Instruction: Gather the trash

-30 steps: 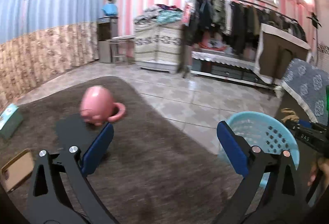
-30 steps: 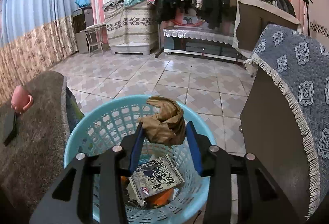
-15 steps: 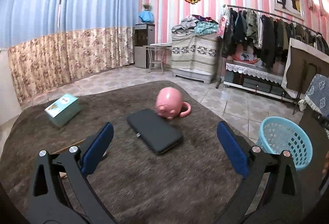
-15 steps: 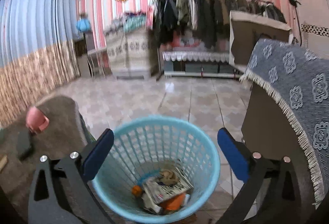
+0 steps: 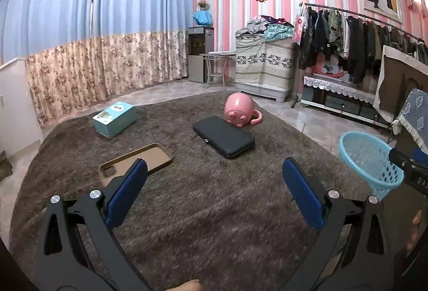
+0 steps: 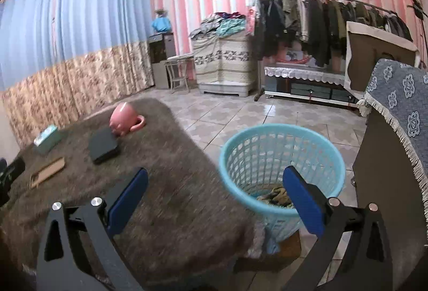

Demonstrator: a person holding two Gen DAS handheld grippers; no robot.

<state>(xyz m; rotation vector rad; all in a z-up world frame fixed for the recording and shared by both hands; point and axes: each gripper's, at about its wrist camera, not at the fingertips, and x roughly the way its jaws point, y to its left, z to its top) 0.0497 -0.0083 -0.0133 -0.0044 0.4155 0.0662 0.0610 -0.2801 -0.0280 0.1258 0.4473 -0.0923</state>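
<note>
Trash drop looks done, both the right gripper (image 6: 215,200) and left gripper (image 5: 214,190) gape wide and empty, with crumpled stuff sitting in the blue basket (image 6: 270,138), so next up is scanning the brown rug (image 5: 203,200) for leftovers.

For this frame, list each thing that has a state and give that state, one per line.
Left tongs: open, nothing between them.
Right tongs: open, empty, just opened.
Light blue perforated plastic basket: upright on the floor, trash at the bottom.
Pink pig-shaped ceramic mug: tipped over on the brown shaggy cloth.
Black flat zip case: closed, lying flat.
Teal cardboard box: closed.
Brown phone case: empty, hollow side up.
</note>
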